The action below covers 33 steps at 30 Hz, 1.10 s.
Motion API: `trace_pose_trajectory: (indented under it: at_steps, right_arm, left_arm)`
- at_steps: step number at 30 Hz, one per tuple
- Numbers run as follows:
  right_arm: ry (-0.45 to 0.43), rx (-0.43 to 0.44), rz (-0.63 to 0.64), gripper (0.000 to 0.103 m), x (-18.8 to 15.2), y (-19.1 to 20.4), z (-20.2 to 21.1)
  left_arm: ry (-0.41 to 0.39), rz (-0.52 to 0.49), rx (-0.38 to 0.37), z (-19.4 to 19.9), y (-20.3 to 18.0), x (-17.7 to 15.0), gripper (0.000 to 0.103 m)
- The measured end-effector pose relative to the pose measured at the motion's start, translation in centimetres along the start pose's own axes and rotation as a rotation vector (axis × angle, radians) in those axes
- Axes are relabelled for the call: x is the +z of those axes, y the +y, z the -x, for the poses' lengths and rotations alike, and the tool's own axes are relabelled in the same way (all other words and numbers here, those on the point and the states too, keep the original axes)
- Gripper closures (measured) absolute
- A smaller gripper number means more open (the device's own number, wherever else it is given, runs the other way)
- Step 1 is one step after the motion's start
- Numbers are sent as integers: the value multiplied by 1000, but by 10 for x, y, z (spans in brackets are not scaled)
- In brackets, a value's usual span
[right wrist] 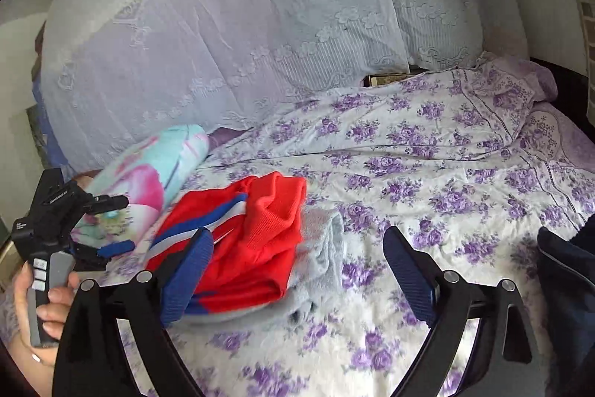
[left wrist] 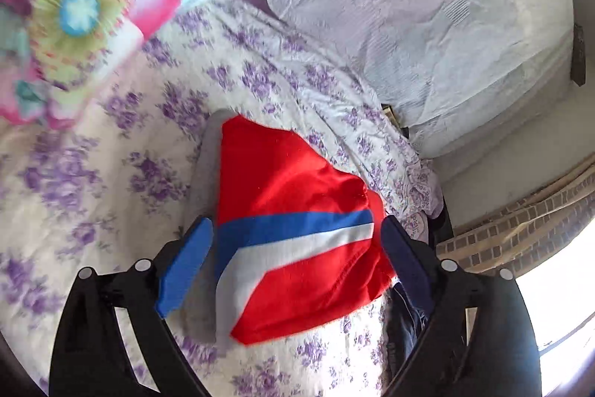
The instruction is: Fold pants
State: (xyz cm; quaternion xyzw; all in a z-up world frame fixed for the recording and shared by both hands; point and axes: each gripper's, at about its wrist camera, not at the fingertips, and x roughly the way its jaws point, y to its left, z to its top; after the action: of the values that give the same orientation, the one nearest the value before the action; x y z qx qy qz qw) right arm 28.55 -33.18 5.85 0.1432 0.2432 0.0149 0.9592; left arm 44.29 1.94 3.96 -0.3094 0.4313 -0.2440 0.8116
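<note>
Seemed nearly done — red pants [left wrist: 293,229] lay folded on the bed [left wrist: 93,173]; left gripper [left wrist: 297,255] and right gripper [right wrist: 297,270] both spread apart, empty

The pants [left wrist: 297,211] are bright red, crossed by a blue stripe beside a white one. Under them lies a pale grey garment [right wrist: 319,248]. Around the pants, the bedsheet [right wrist: 427,173] is white with purple flower sprigs. Beyond the pants, a pillow [left wrist: 93,6] shows pink, turquoise and yellow-green blooms, and a pale lilac lace cloth [right wrist: 241,25] hangs. Both grippers have blue pads [left wrist: 184,266] on black frames.
</note>
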Motion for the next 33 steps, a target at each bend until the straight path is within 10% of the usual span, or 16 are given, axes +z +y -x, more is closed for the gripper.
trace_pose_trajectory:
  at_steps: [6,17,25,33]
  right_arm:
    - [-63,93,98,4,-38,21,160]
    - [-139,224,219,4,-59,40,403]
    - [-54,-21,303,4,-175,55,373]
    - [-11,-133,325,4,-217,55,328]
  left_arm:
    - [-163,-356,213,139,-90,-114,5]
    - [-276,-623,82,339,-192,-303,5]
    - [-230,-659,339,288,-143,-405,5]
    - [-186,-558,481,243,-78,-407,5]
